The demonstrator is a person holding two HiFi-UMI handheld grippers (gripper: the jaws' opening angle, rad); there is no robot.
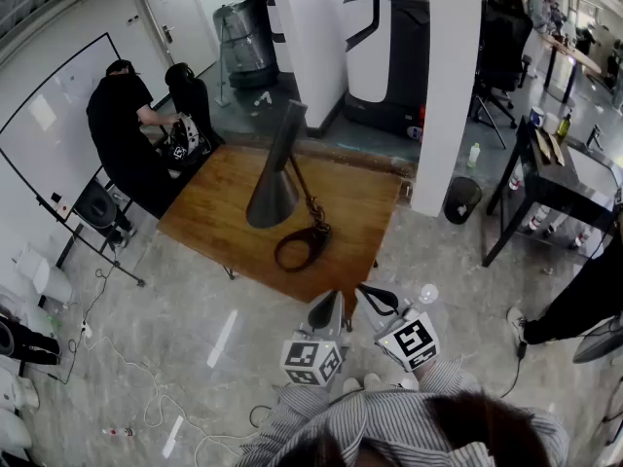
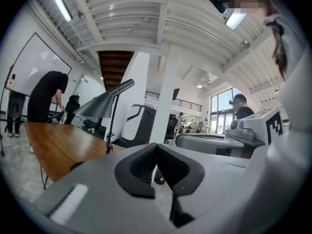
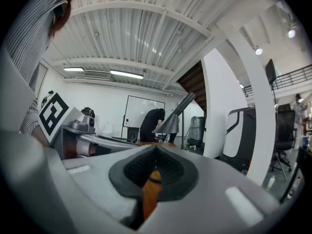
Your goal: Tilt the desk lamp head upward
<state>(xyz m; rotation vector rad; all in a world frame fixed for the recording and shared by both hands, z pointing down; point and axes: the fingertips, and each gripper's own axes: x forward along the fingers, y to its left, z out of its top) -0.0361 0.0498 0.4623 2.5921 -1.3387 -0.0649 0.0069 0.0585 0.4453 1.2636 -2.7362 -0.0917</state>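
Short of the brown wooden tabletop [image 1: 209, 224], my left tongs [image 1: 331, 305] and right tongs [image 1: 375, 298] both closed on nothing, dark grey cone-shaded desk lamp [image 1: 274, 195] standing untouched, head angled down.

No legible words, brands or numbers appear. The left tongs [image 1: 328, 307] and right tongs [image 1: 373, 297] each carry, just behind them, a cube printed with black-and-white square marker patterns, not letters. On the whiteboard [image 1: 49, 129], far ahead and left of both tongs, no writing can be made out.
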